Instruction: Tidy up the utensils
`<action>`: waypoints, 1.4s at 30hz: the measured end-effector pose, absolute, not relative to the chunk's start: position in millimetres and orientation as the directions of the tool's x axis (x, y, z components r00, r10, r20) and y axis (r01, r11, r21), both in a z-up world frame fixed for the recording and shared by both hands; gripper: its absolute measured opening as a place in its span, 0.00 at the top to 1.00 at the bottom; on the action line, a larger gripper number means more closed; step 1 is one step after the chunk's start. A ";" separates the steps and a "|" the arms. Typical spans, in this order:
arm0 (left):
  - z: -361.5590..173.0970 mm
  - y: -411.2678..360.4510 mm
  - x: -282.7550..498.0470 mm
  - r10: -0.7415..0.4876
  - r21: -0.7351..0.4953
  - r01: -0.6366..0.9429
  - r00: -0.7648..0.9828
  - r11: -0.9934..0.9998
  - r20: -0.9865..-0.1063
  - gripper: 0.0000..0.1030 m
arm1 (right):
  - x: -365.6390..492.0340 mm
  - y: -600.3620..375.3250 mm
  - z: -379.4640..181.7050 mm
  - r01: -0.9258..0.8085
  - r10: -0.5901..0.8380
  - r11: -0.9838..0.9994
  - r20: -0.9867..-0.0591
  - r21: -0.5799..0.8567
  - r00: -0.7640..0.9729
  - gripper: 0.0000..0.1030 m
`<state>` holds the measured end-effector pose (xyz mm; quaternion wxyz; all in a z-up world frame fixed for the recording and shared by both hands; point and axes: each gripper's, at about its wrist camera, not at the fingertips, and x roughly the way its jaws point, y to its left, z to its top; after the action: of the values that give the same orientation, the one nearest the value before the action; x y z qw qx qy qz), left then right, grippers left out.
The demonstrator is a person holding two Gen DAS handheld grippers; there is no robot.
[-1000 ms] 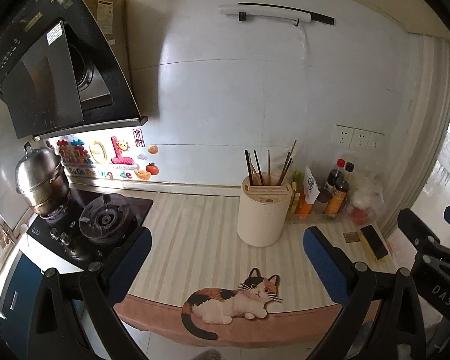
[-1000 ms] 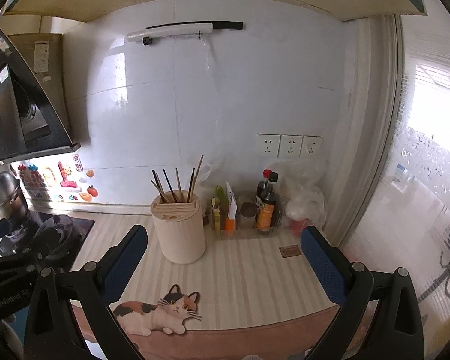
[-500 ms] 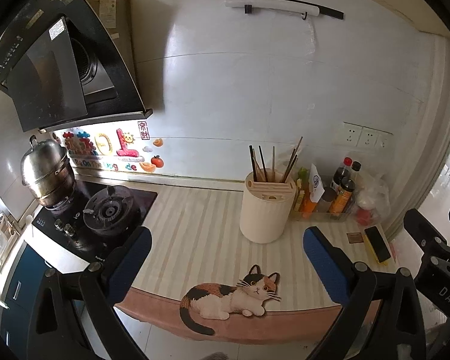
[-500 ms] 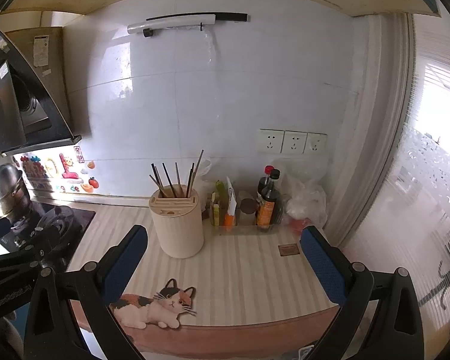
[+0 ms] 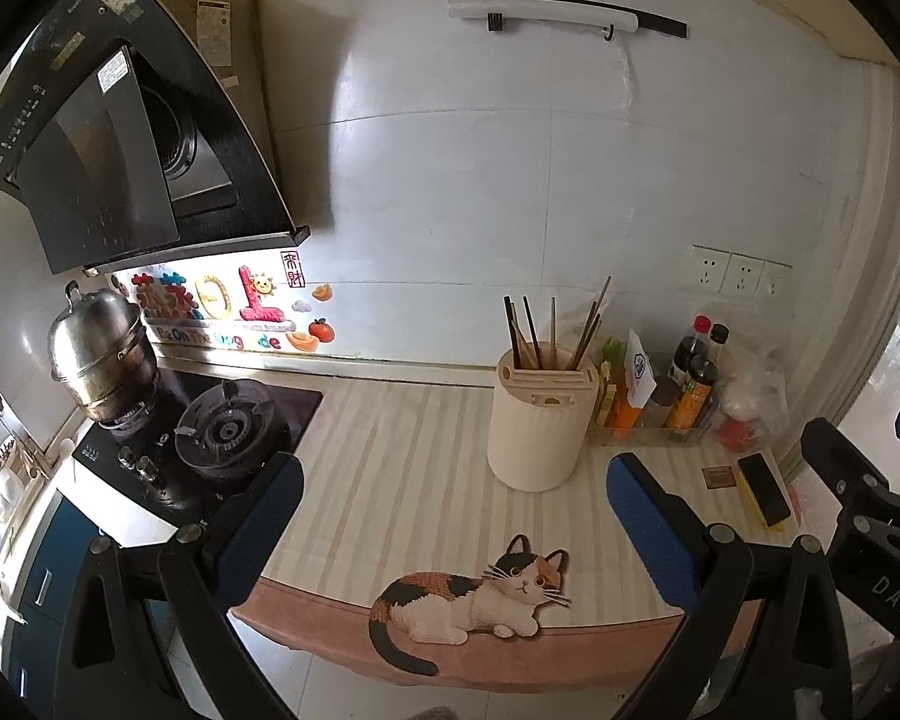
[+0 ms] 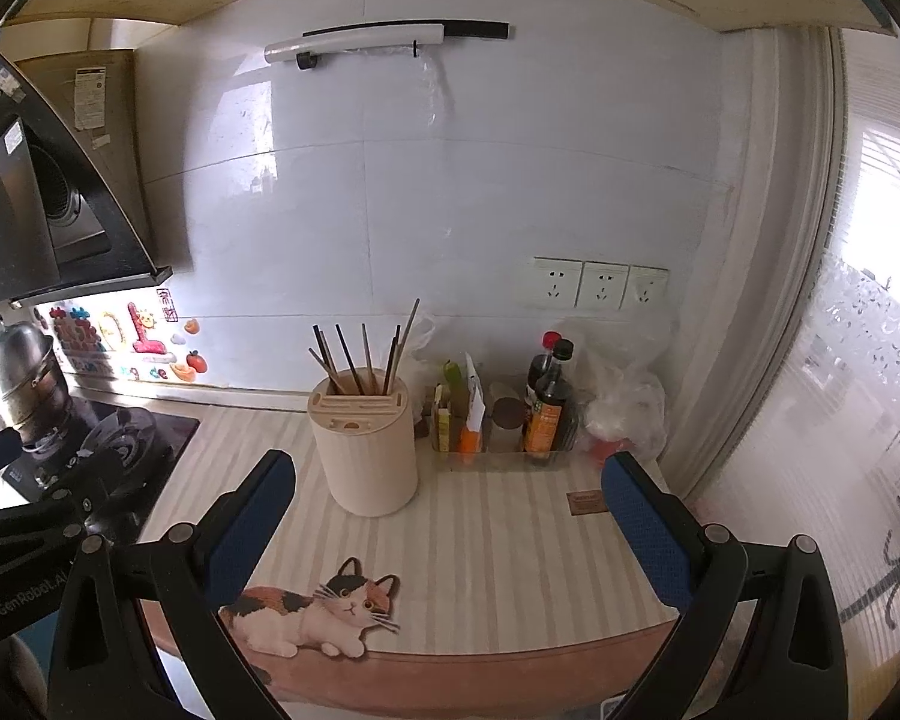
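Observation:
A cream cylindrical utensil holder (image 5: 539, 420) stands on the striped counter mat (image 5: 402, 450), with several dark and wooden chopsticks (image 5: 555, 327) upright in it. It also shows in the right wrist view (image 6: 366, 450) with its chopsticks (image 6: 363, 360). My left gripper (image 5: 450, 516) is open and empty, held back over the counter's front edge, well short of the holder. My right gripper (image 6: 447, 516) is open and empty, also at the front edge, with the holder ahead and slightly left.
A clear tray of sauce bottles and packets (image 5: 660, 396) stands right of the holder, with a plastic bag (image 6: 624, 396) beside it. A black phone (image 5: 763, 489) lies at the right. A gas stove (image 5: 222, 432) with a steel pot (image 5: 99, 354) is at the left. A cat picture (image 5: 480, 600) marks the mat's front edge.
Both views have shifted slightly: the counter and holder sit a little differently in frame as both grippers drift. Both stay open and empty.

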<state>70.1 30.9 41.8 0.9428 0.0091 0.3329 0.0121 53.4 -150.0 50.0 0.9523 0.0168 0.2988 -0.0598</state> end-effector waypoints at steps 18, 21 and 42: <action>42.3 28.8 70.2 0.022 0.034 -0.001 0.785 0.999 -0.620 0.00 | 56.2 -145.2 48.7 0.124 -0.103 0.992 -0.579 -0.004 0.808 0.00; 41.8 29.4 70.2 0.021 0.030 -0.003 0.781 1.000 -0.624 0.00 | 55.5 -144.3 48.5 0.123 -0.102 0.992 -0.580 -0.004 0.808 0.00; 37.5 31.8 71.2 0.019 0.026 -0.002 0.776 1.000 -0.630 0.00 | 62.1 -148.2 43.7 0.125 -0.105 0.992 -0.591 -0.007 0.800 0.00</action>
<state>71.2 31.8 37.5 0.9423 0.0120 0.3346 0.0056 62.1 -148.2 43.7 0.9485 0.0163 0.3105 -0.0608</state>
